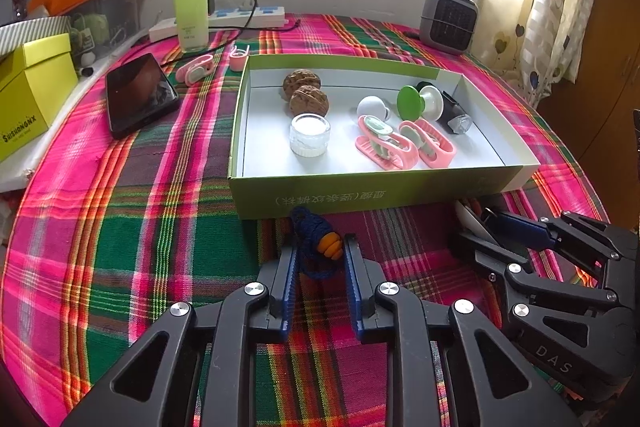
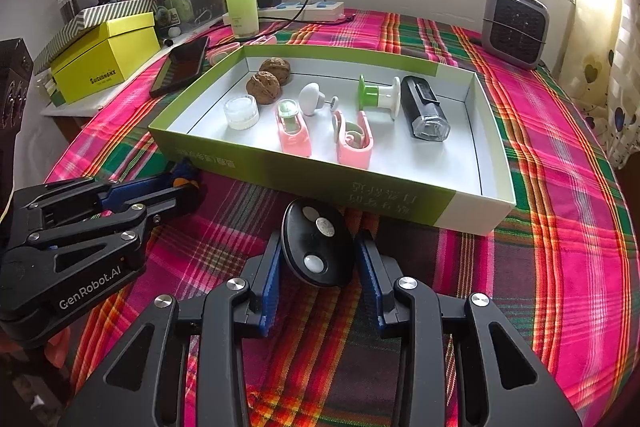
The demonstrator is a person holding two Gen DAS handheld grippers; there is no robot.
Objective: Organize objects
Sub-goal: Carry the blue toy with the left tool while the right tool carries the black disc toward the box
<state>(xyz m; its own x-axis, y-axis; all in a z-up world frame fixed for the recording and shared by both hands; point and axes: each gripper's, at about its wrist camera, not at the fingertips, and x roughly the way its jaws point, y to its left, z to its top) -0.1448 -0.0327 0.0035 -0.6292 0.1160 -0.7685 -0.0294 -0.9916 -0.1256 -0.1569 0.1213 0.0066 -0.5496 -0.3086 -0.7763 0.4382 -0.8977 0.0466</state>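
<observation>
1. In the left wrist view, the left tool [image 1: 320, 251] sits at lower centre, its two blue-padded jaws pinching a dark blue knitted charm with an orange bead [image 1: 318, 247]. The charm rises between the fingertips, just in front of the near wall of the green box [image 1: 360, 191].
2. At lower right of that view the right tool [image 1: 500, 227] shows from the side, with a black and white thing between its jaws.
3. In the right wrist view, the right tool [image 2: 318, 255] fills lower centre; its jaws are pressed against the sides of an oval black device [image 2: 316, 247] with three pale round spots, which stands on the plaid worktop [image 2: 560, 187] just before the box [image 2: 400, 203].
4. Counted inside the box: two walnuts [image 2: 269, 79], one clear jar [image 2: 241, 112], two pink clips [image 2: 294, 129], one white knob [image 2: 313, 98], one green-and-white spool [image 2: 378, 97], one black light [image 2: 424, 113].
5. Beyond the box, at upper left: one phone [image 1: 140, 95], two more pink clips [image 1: 196, 69], one green bottle [image 1: 191, 1].
</observation>
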